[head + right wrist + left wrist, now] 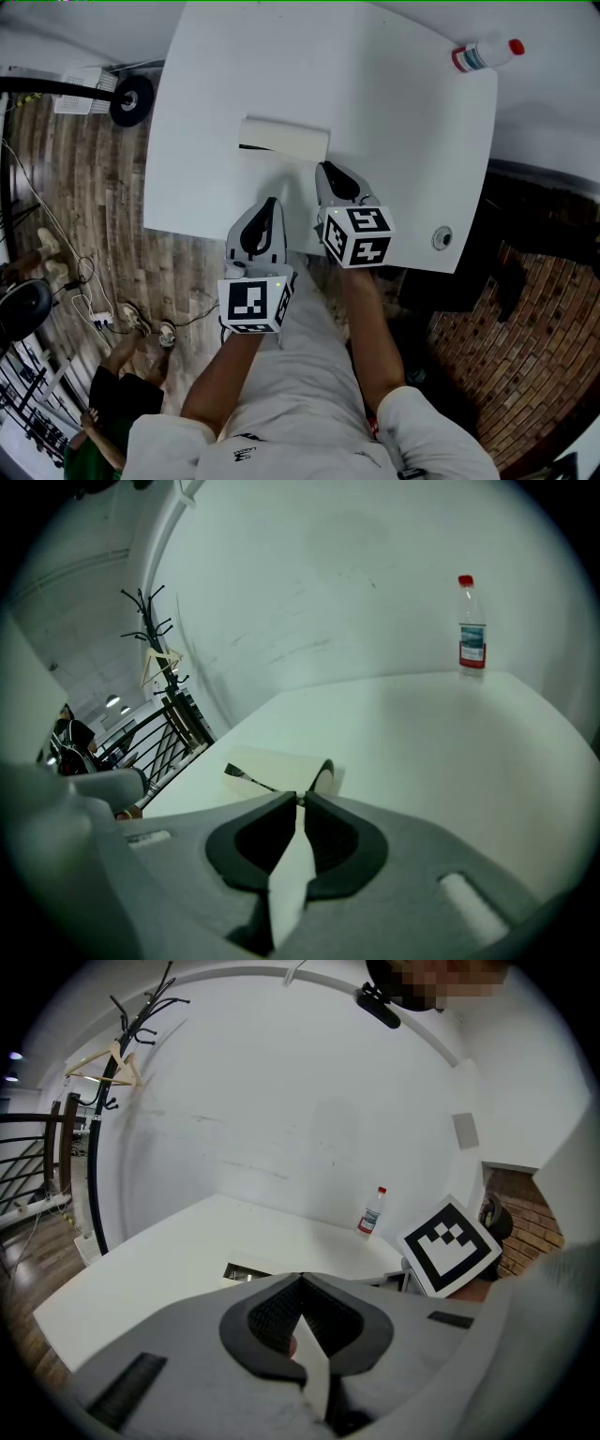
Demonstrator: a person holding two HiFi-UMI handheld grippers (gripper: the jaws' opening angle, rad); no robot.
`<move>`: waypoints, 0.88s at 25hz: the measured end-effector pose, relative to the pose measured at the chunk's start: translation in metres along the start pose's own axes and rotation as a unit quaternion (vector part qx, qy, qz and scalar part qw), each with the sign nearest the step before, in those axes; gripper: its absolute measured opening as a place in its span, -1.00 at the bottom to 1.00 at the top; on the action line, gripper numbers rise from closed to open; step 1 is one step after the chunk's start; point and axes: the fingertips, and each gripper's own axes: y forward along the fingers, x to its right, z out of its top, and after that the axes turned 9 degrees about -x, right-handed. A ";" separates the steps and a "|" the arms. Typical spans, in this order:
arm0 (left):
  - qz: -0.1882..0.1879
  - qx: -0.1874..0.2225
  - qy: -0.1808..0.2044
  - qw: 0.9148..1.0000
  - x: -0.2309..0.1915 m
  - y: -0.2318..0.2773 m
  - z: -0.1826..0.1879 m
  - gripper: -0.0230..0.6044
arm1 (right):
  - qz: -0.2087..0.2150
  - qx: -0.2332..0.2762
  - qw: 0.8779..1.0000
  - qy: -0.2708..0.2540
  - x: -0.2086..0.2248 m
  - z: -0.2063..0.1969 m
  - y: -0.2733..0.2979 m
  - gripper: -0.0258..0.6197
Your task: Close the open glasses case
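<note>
The cream glasses case (283,138) lies on the white table (394,122), with a dark opening along its near side. My right gripper (324,168) is shut and empty, its tips just short of the case's right end. Further back and to the left, at the table's front edge, my left gripper (272,203) is also shut and empty. In the right gripper view the case (281,764) lies just beyond the closed jaws (300,799), its lid gaping at the left. The left gripper view shows the case (246,1271) past the closed tips (300,1277).
A clear bottle with a red cap (486,53) lies at the table's far right corner; it shows as the bottle (472,633) and the bottle (372,1211) in the gripper views. A small round fitting (442,237) sits near the table's front right edge. A coat stand (117,1063) is at the left.
</note>
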 end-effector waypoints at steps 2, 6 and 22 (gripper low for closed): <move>-0.001 0.000 -0.002 1.000 0.000 0.000 0.000 -0.94 | 0.000 -0.003 1.000 0.000 0.000 -0.002 0.001 -0.84; -0.001 0.001 -0.004 1.000 0.000 -0.001 -0.001 -0.94 | 0.000 -0.008 1.000 0.000 -0.001 -0.008 0.003 -0.84; 0.002 -0.001 -0.003 1.000 -0.003 -0.004 -0.003 -0.94 | -0.004 -0.019 1.000 0.009 0.001 -0.022 0.009 -0.85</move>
